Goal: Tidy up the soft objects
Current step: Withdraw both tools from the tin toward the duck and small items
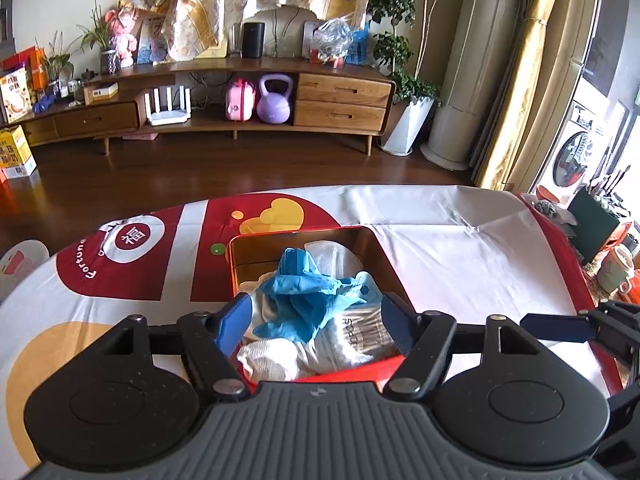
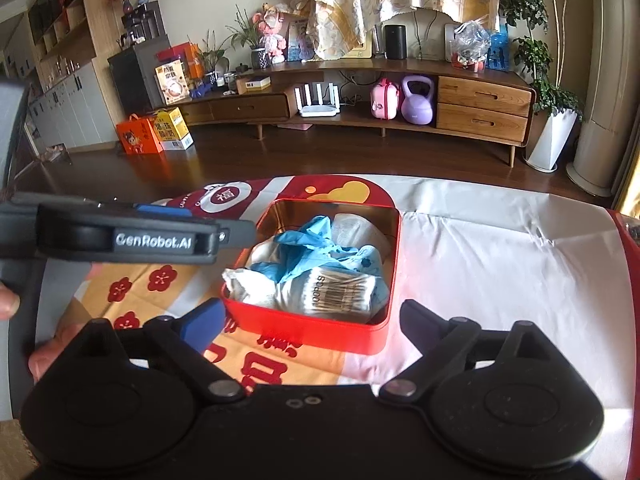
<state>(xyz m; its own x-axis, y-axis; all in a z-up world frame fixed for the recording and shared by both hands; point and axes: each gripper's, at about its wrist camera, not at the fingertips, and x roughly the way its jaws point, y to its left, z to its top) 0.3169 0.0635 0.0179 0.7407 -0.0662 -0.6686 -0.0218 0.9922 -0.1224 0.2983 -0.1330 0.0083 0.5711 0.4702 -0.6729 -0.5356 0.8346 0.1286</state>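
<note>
Both tools, left [image 1: 316,316] and right [image 2: 310,318], hang empty and spread above the filled tin [image 2: 384,248] at frame centre; packing looks finished, so next likely a lid.

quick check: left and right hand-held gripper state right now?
Left hand-held gripper: open, holding nothing, above the red tin of soft things.
Right hand-held gripper: open wide, holding nothing, just short of the tin.

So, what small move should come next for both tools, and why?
Probably draw both back from the red tin. The blue gloves, the white cloth and the cotton swab pack already lie inside, and the left tool and right tool are open and empty.
</note>
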